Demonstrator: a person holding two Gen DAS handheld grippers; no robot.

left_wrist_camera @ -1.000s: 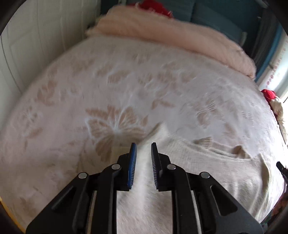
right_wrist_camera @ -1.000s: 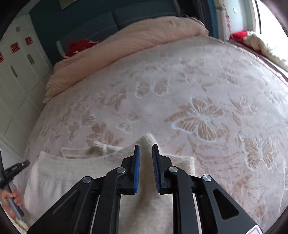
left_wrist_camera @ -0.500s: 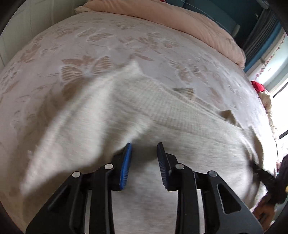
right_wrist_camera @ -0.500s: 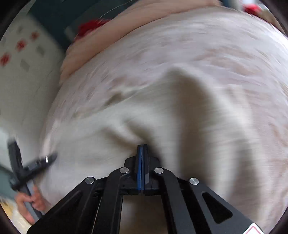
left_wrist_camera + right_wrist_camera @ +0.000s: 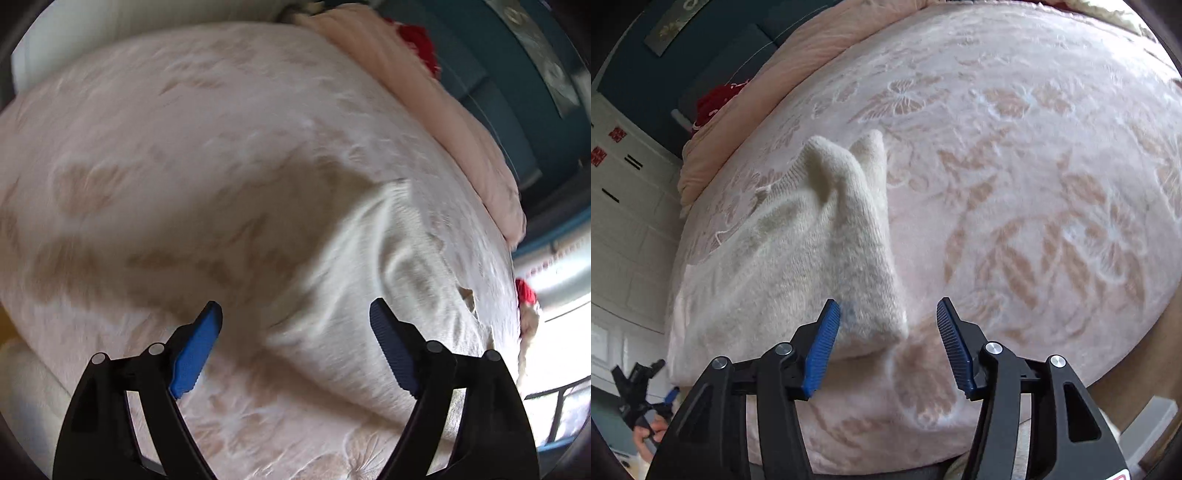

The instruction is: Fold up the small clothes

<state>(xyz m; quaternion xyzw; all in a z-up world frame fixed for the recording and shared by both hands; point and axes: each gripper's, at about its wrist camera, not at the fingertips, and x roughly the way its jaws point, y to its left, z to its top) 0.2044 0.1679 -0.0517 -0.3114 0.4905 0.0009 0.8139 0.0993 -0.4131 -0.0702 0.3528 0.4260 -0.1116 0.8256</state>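
Observation:
A cream knitted garment (image 5: 812, 251) lies folded over on the pink butterfly-print bedspread (image 5: 1034, 166). In the right wrist view my right gripper (image 5: 886, 343) is open and empty, its jaws straddling the garment's near right corner without touching it. In the left wrist view the garment (image 5: 369, 280) lies ahead and to the right, blurred. My left gripper (image 5: 295, 347) is wide open and empty, just short of the garment's near edge. The left gripper also shows far left in the right wrist view (image 5: 639, 376), held in a hand.
A rolled peach duvet (image 5: 436, 110) lies along the head of the bed with a red item (image 5: 421, 40) behind it, against a dark teal headboard (image 5: 665, 66). White cupboards (image 5: 620, 221) stand to the left. A bright window (image 5: 554, 295) is to the right.
Both grippers held the garment's edge and carried it over in a fold. Both have now opened, let go of it and pulled back towards the near edge of the bed.

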